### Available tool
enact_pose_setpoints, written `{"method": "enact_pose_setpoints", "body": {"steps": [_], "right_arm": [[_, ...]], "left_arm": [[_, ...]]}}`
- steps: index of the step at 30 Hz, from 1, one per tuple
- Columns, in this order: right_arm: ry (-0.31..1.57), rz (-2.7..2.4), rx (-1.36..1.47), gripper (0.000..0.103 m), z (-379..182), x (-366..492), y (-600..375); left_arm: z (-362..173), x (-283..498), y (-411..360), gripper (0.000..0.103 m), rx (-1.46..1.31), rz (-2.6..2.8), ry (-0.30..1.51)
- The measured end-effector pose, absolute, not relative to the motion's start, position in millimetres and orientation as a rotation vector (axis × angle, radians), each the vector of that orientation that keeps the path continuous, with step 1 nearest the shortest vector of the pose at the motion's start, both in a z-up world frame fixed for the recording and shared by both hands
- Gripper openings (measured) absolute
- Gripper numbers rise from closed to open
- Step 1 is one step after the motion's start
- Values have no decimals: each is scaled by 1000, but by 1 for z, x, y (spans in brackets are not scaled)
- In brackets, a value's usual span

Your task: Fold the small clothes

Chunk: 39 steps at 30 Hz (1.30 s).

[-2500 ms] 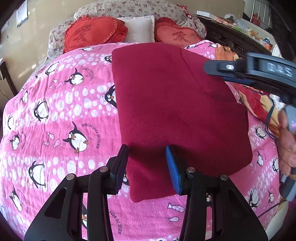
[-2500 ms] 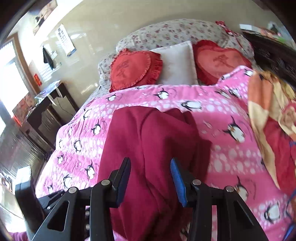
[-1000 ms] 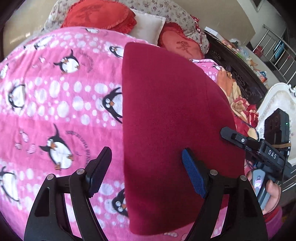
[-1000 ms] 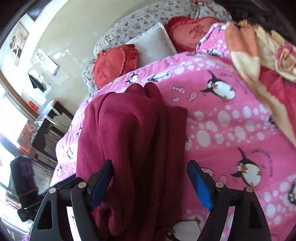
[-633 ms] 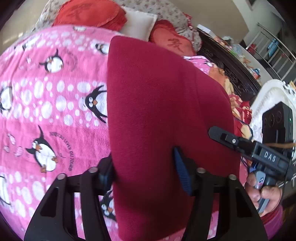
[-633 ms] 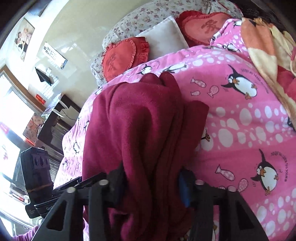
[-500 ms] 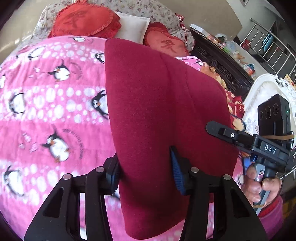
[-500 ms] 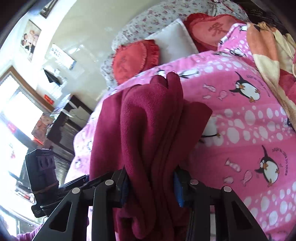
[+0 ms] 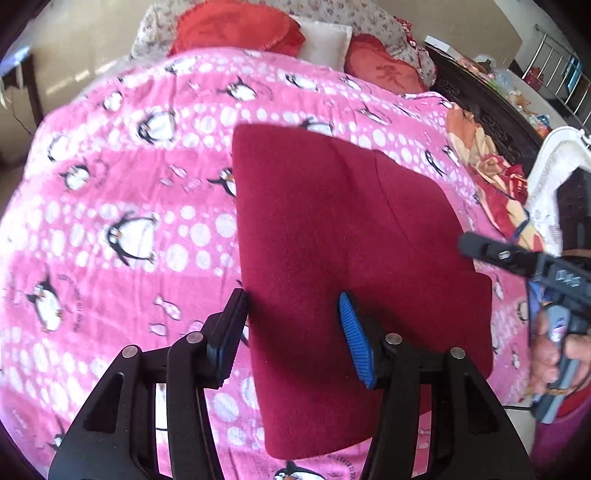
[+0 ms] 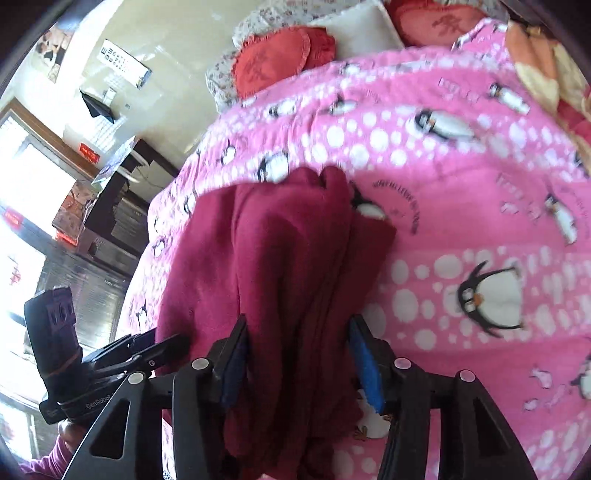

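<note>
A dark red fleece garment [image 9: 332,229] lies folded flat on the pink penguin blanket [image 9: 110,206]. My left gripper [image 9: 295,328] straddles the garment's near left edge. Its jaws are opening and the blue pad stands clear of the cloth. In the right wrist view the same garment [image 10: 280,258] looks bunched in thick folds. My right gripper [image 10: 300,365] has those folds between its fingers; its jaws are opening too. Each view shows the other gripper at its side: the right one [image 9: 517,258] in a hand, the left one [image 10: 147,350] low at the left.
Red heart cushions [image 9: 236,29] and a white pillow [image 9: 325,44] lean at the head of the bed. An orange and red blanket [image 9: 491,177] lies crumpled on the right. A dark desk [image 10: 122,206] stands beside the bed, and a white chair back [image 9: 554,155] past the far side.
Both grippers closed on the garment's near edge, lifted it and drew it away from the pillows. Now it lies flat again and both pairs of jaws have widened.
</note>
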State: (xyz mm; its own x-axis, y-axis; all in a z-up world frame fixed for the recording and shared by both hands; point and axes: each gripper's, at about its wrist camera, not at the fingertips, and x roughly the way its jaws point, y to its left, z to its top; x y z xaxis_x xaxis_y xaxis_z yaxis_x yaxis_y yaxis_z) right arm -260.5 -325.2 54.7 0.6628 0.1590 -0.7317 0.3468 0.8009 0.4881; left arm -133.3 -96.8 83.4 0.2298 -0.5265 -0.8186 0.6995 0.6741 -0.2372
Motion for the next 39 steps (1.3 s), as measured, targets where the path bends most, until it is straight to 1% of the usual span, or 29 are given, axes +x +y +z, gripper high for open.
{"method": "enact_pose_setpoints", "body": {"steps": [3,5,6,8,11,12,14,16,20,25,27,28,39], "right_arm": [[781,-72,538,51,85,-262,-312],[756,-13,473,51,93,-256,-295],[761,7,441,49,94,-251,-288],[799,6,366,47,86,-239,-274],[887,-60,285,46,57,-233,-265],[923,-96,277,46,45,-231,-267],[923,-112,305,46,34,-240,-273],[911,-114,326,46,37,-244,-277],[882,-126,313,46,59,-251,-266],[789,-188,296,52,89,-261,-252],[767,-202,298,66,93,-264,-247],[760,-211,299,69,94,-264,-245],[780,-233,323,69,92,-264,-233]], "left_arm": [[88,-133,-95,52,207,-812,1013],[88,-133,-94,52,204,-790,1006],[88,-132,-98,52,207,-777,1000],[88,-134,-97,52,212,-752,982],[90,-137,-95,52,229,-736,954],[90,-139,-94,52,239,-731,947],[92,-143,-94,52,250,-722,934],[94,-145,-91,52,250,-703,924],[97,-146,-88,52,238,-695,933],[108,-153,-82,52,228,-668,891],[113,-154,-79,53,219,-661,881],[115,-155,-78,53,215,-659,876],[124,-162,-62,53,184,-639,843]]}}
